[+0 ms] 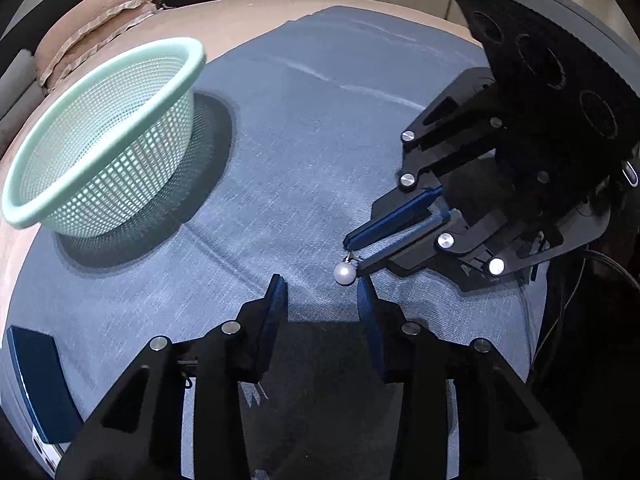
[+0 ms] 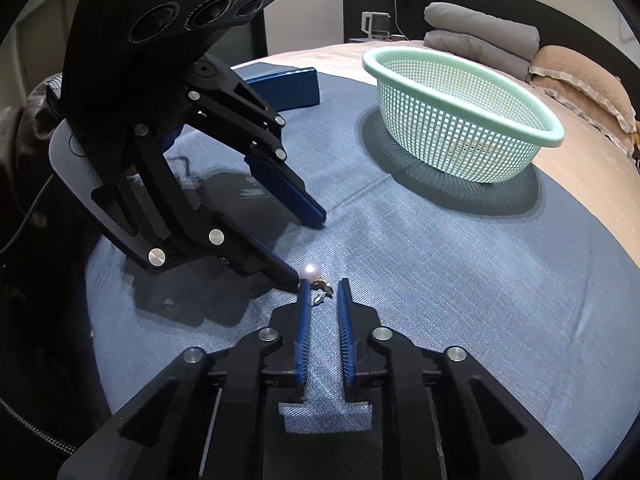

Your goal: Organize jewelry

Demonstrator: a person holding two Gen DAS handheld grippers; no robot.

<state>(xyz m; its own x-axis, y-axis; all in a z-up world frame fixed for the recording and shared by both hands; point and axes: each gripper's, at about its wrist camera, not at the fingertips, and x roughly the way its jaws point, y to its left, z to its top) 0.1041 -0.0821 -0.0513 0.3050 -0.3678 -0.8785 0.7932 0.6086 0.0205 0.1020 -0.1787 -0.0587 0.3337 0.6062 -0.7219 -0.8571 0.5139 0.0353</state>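
A pearl earring point(image 1: 345, 273) point(image 2: 311, 270) lies on a blue cloth point(image 1: 280, 140) point(image 2: 440, 280), its small metal hook point(image 2: 322, 292) pointing toward the right wrist camera. My right gripper point(image 2: 324, 283) point(image 1: 354, 257) straddles the hook. A gap shows on both sides of the hook, so the pads do not press on it. My left gripper point(image 1: 322, 282) point(image 2: 308, 248) is open and points down at the cloth. One of its fingertips point(image 2: 294, 278) rests right beside the pearl, and nothing is held between its pads.
A mint-green mesh basket point(image 1: 132, 184) point(image 2: 452, 136) stands on the cloth beyond the earring. A dark blue box point(image 1: 36, 380) point(image 2: 284, 84) sits at the cloth's edge. A frilled pillow point(image 1: 100, 12) point(image 2: 580, 76) and folded grey blankets point(image 2: 480, 28) lie on the bed behind.
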